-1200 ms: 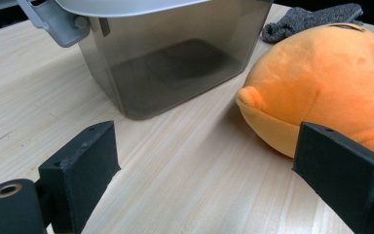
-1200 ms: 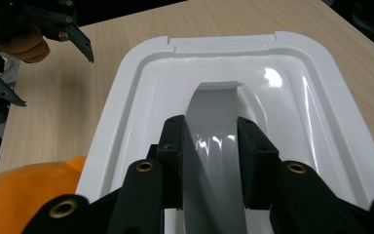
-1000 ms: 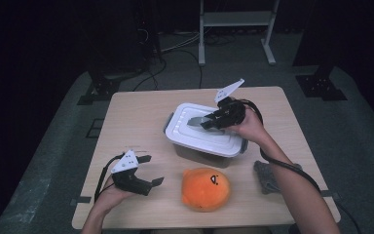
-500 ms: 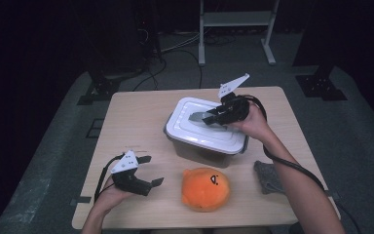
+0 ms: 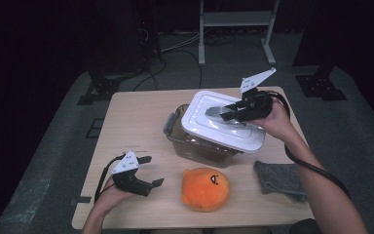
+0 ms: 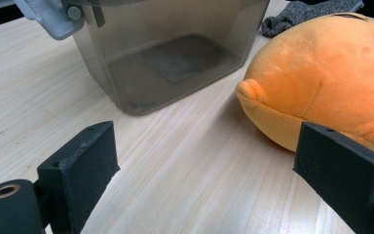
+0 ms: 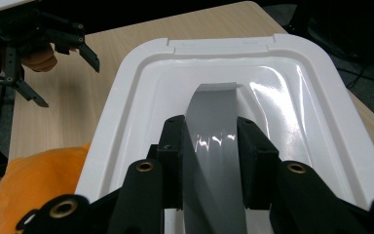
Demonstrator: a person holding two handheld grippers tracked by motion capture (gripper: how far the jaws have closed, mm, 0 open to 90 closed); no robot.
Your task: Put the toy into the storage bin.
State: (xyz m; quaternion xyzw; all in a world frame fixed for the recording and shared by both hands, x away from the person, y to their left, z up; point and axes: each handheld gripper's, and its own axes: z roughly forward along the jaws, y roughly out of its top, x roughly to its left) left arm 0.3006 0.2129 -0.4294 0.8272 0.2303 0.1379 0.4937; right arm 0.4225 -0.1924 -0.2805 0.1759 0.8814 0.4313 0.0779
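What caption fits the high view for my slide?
Right gripper lifts the white lid by its grey handle off the clear bin.

One clear storage box [image 5: 199,148] stands on the surface [image 5: 136,122], with one white lid [image 5: 222,126] and two tongs. At six o'clock lies one orange plush toy [image 5: 205,188], and at four o'clock one grey cloth [image 5: 278,179].

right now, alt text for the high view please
The right hand-held gripper is shut on the grey handle of a white lid, holding it tilted above a clear bin on a wooden table. The open left hand-held gripper sits beside an orange plush.
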